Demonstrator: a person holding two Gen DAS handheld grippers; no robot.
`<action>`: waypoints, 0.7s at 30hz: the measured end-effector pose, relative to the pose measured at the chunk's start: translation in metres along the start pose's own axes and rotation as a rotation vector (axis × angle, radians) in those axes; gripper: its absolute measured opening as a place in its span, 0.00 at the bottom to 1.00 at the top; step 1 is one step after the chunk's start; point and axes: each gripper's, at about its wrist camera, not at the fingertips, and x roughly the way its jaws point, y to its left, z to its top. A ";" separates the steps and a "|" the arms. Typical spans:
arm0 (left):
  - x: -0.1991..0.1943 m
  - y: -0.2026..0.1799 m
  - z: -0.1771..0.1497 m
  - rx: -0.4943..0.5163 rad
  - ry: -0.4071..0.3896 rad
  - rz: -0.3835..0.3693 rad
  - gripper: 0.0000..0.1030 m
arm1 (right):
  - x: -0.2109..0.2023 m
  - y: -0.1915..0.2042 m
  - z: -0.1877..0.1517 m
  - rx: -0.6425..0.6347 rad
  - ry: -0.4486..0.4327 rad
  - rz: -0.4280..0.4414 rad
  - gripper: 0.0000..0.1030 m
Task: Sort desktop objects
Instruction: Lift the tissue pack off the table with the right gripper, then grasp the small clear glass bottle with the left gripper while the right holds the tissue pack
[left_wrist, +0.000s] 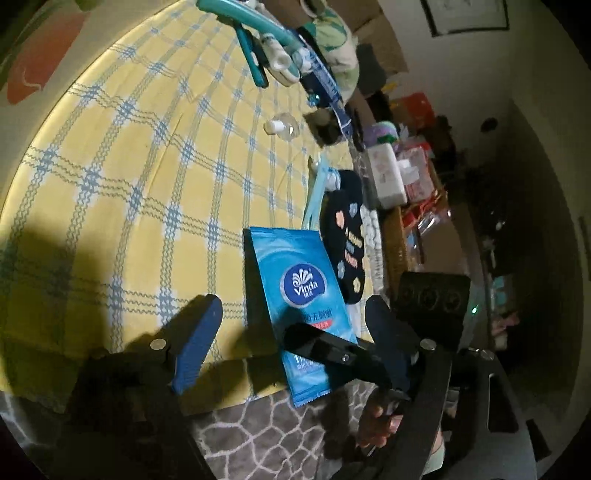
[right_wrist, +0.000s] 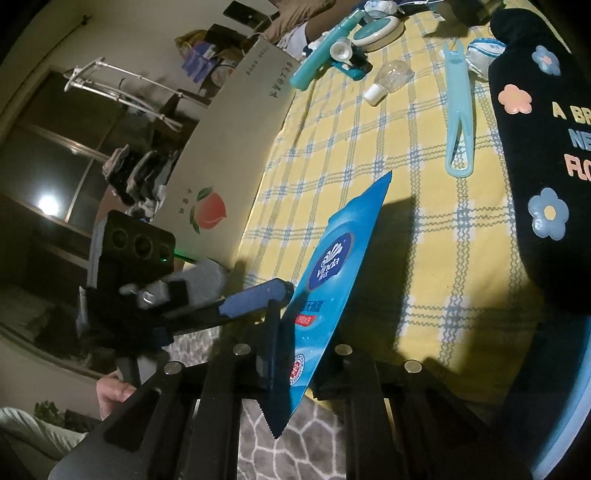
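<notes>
One blue Vinda wet-wipe packet (right_wrist: 332, 280), glossy plastic film, flat and rectangular with a saw-toothed crimped end, was held tilted up off the near edge of the table, its lower part hanging past the edge over a grey rug with a pale stone pattern (right_wrist: 295, 443). The right gripper (right_wrist: 284, 369), black and hard-edged, was clamped on the packet's lower portion, its jaws pressed together with the film pinched between them. The left gripper (left_wrist: 295, 332) stood with its jaws wide apart, blue ribbed pads (left_wrist: 195, 343) facing inward; the packet lay between them, and one pad tip sat just at the packet's edge in the right wrist view, though whether it touched could not be told. Table covering: yellow cloth with blue-and-white woven check (left_wrist: 147, 166), soft and slightly creased. Also on it: a black pouch with raised pastel flowers and lettering (right_wrist: 546, 147), a pale blue plastic looped tool (right_wrist: 458, 110), a small clear bottle with a white cap (right_wrist: 388, 79), and a teal tube (right_wrist: 325, 51), all well apart from the packet.
</notes>
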 end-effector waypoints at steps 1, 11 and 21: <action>0.000 -0.001 0.001 -0.002 -0.002 0.002 0.76 | -0.002 -0.001 0.000 0.002 -0.004 0.002 0.12; 0.003 -0.075 0.042 0.276 -0.087 0.155 0.85 | -0.039 -0.001 0.006 0.009 -0.097 -0.022 0.12; 0.092 -0.087 0.118 0.552 -0.101 0.518 0.75 | -0.061 0.000 0.005 -0.019 -0.140 -0.054 0.12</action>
